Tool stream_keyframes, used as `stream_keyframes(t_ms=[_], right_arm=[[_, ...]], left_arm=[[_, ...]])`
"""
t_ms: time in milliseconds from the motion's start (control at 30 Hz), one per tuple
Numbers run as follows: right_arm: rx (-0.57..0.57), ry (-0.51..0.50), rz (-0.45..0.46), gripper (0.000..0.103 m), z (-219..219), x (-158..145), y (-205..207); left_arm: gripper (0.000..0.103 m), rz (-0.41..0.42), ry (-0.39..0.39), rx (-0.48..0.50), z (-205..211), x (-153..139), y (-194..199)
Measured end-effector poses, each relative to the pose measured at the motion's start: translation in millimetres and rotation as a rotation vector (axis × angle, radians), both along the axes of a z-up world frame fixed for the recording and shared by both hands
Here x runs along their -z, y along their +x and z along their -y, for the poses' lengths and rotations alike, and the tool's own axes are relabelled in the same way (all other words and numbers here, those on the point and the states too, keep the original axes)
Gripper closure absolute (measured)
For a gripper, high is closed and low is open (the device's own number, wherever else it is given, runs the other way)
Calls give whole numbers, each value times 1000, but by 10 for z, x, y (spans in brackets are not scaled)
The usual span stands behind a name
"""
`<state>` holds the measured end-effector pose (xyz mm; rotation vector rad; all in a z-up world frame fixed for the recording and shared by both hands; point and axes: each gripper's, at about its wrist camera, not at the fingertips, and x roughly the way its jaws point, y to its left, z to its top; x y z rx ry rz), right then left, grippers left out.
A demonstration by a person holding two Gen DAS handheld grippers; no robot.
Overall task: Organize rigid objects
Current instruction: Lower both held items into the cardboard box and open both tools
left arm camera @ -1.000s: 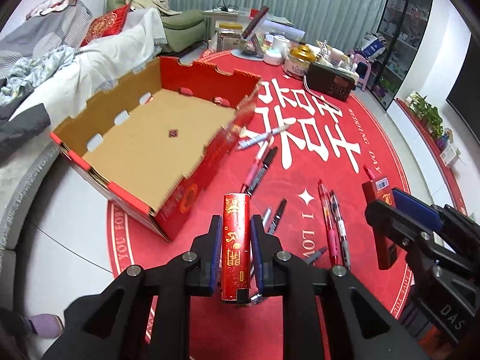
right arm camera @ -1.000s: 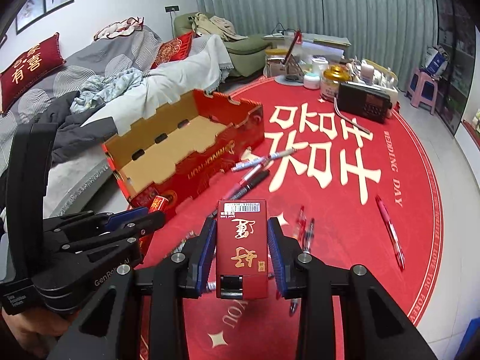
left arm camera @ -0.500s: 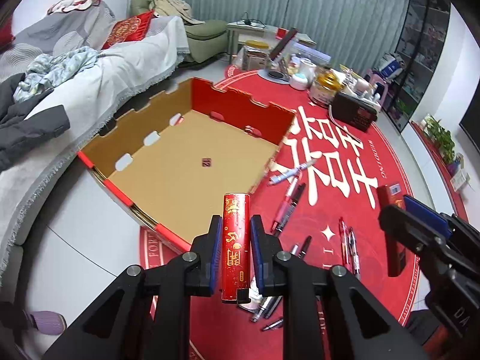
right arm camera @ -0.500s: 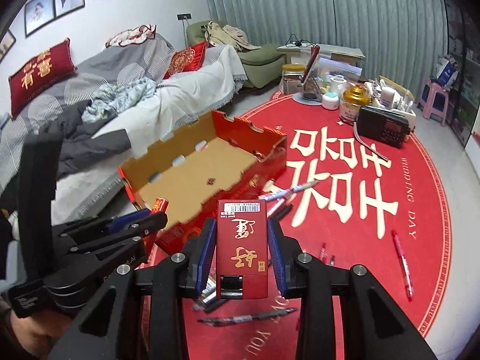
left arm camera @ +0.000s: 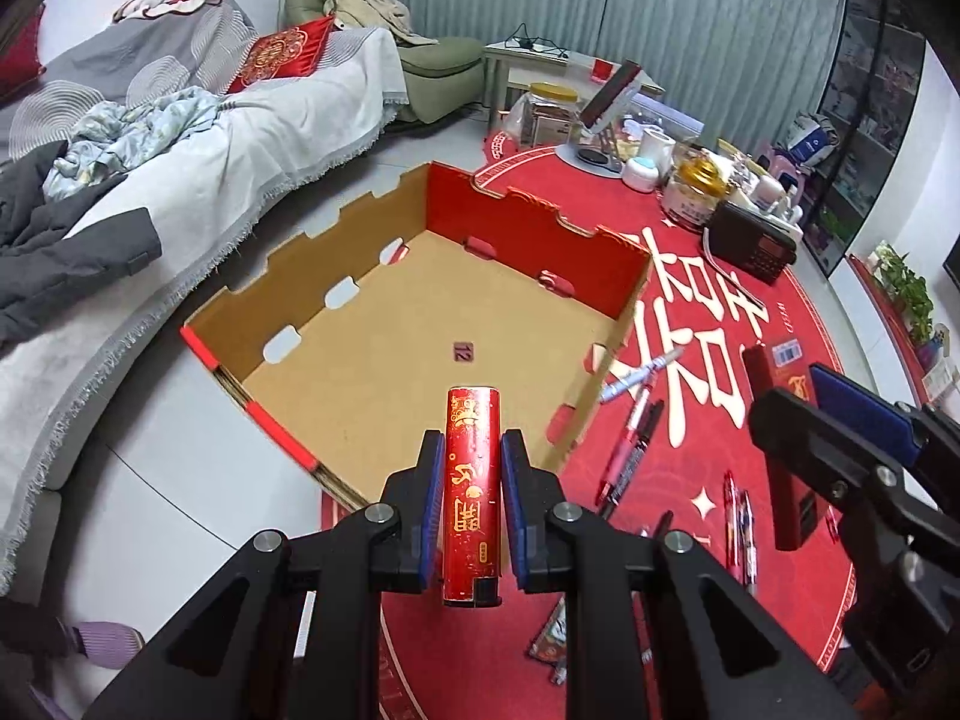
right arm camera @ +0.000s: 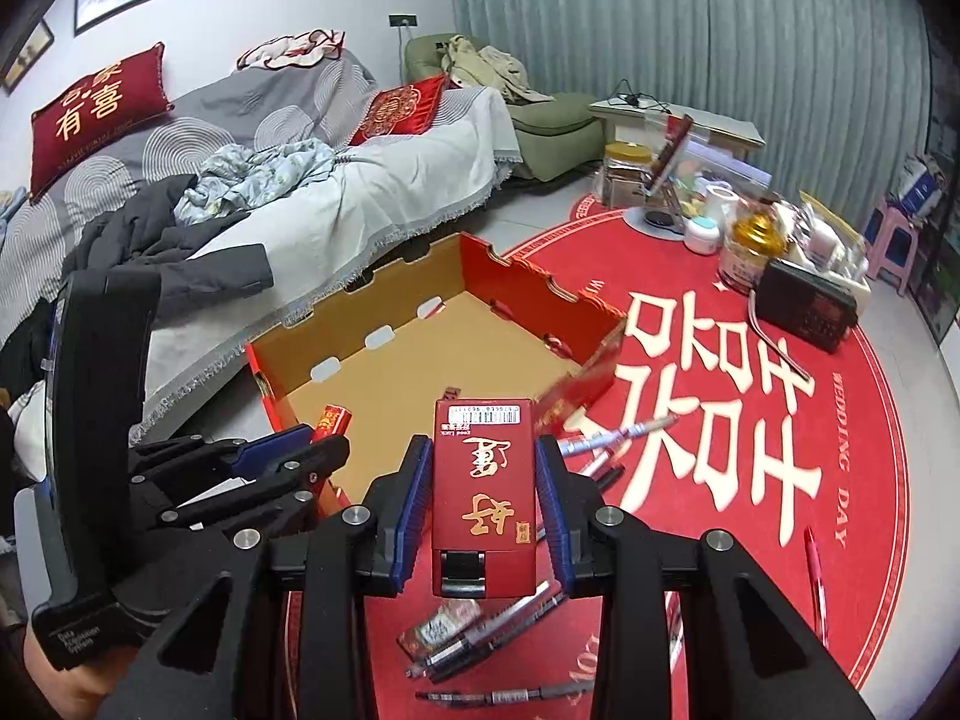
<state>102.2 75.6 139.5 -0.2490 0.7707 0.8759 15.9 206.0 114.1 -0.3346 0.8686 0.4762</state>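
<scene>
Both grippers are loaded. Left gripper (left arm camera: 472,501) is clamped on a narrow red pack (left arm camera: 472,480) with gold lettering, held edge-on just above the near corner of the open cardboard box (left arm camera: 336,354), its tip over the box floor. Right gripper (right arm camera: 483,504) is closed on a wider red pack (right arm camera: 483,489), barcode end forward, hanging near the same near wall of the box but a little to its right, over the red rug (right arm camera: 750,540). The box looks empty apart from a small printed tag. Pens (left arm camera: 630,450) lie scattered on the rug right of the box.

The step in hand appears to be carrying both packs to the box. Next, each gripper probably needs to move further over the box floor, lower, and let go, placing the packs apart so they do not collide.
</scene>
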Motion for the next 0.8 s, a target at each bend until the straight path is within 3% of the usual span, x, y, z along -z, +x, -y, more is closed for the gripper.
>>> stream_keyframes(t_ms=[800], right_arm=[[-30, -8, -18, 67, -881, 83, 482]], left_arm=[[83, -36, -55, -112, -896, 73, 508]])
